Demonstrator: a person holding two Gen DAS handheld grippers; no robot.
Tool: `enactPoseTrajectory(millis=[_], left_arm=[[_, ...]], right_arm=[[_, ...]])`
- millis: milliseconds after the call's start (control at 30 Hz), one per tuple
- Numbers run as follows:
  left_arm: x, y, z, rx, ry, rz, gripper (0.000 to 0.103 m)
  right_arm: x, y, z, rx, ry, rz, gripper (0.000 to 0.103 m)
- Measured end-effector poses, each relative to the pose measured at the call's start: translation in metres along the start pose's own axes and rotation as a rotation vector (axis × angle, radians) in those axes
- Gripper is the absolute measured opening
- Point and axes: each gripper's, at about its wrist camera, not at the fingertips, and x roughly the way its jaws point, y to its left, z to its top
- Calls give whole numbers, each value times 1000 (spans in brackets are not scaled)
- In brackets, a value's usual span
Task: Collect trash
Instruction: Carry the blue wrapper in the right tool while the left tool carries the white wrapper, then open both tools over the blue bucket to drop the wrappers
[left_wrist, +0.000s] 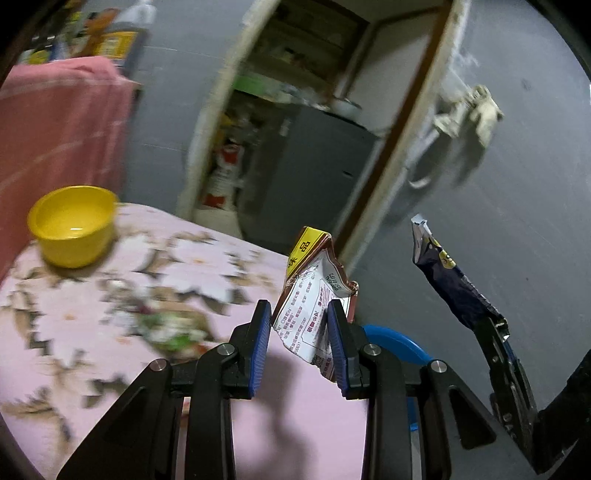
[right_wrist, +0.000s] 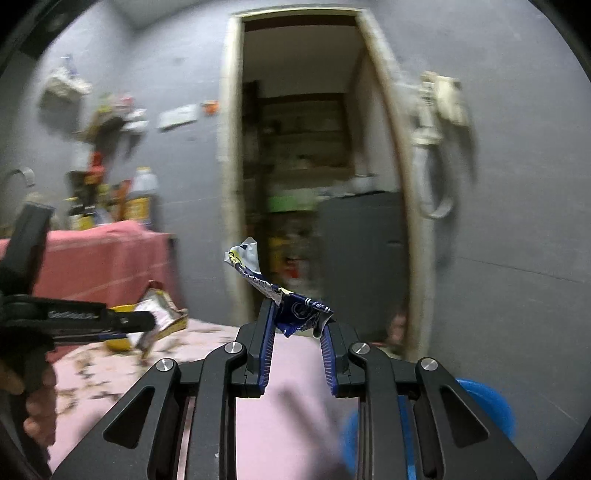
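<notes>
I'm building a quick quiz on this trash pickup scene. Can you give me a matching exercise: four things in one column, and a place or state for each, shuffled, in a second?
Things:
1. white and red wrapper
2. dark blue wrapper
3. yellow bowl
4. blue bin

Place or state:
A. resting on the pink flowered tablecloth
B. pinched in the right gripper
C. low beside the table edge
D. pinched in the left gripper

Pairs: 1-D, 2-B, 3-A, 4-C
</notes>
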Motion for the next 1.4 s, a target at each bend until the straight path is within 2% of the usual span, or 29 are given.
enactPoseTrajectory(millis=[133,300,433,667,800,933,1033,1133,1200,1333,1400], left_arm=[[41,-43,-3,41,75,-52,27],[87,-81,-11,86,165,-83,27],[132,-102,-24,113,263,-78,27],[189,-115,-47,147,420,-48,28],[206,-116,-59,144,462,-39,29],[216,-111,-65,140,498,-37,29],[214,-106,-63,119,491,-46,29],[203,-101,-56,96,448,-53,32],[192,-99,-50,90,408,-49,37],[170,-94,-33,93,318,-26,45],[158,-89,-27,95,278,-12,53]], right_arm=[[6,-40,-4,52,73,-184,21],[16,-86,-19,162,193,-288,21],[24,-107,-33,232,274,-325,21],[31,-134,-53,335,398,-371,24],[33,-150,-59,416,442,-382,24],[30,-156,-57,453,448,-384,32],[25,-156,-55,457,434,-380,35],[33,-156,-50,454,419,-376,42],[29,-152,-45,426,392,-377,51],[28,-139,-36,362,337,-373,62],[25,-132,-32,333,307,-368,75]])
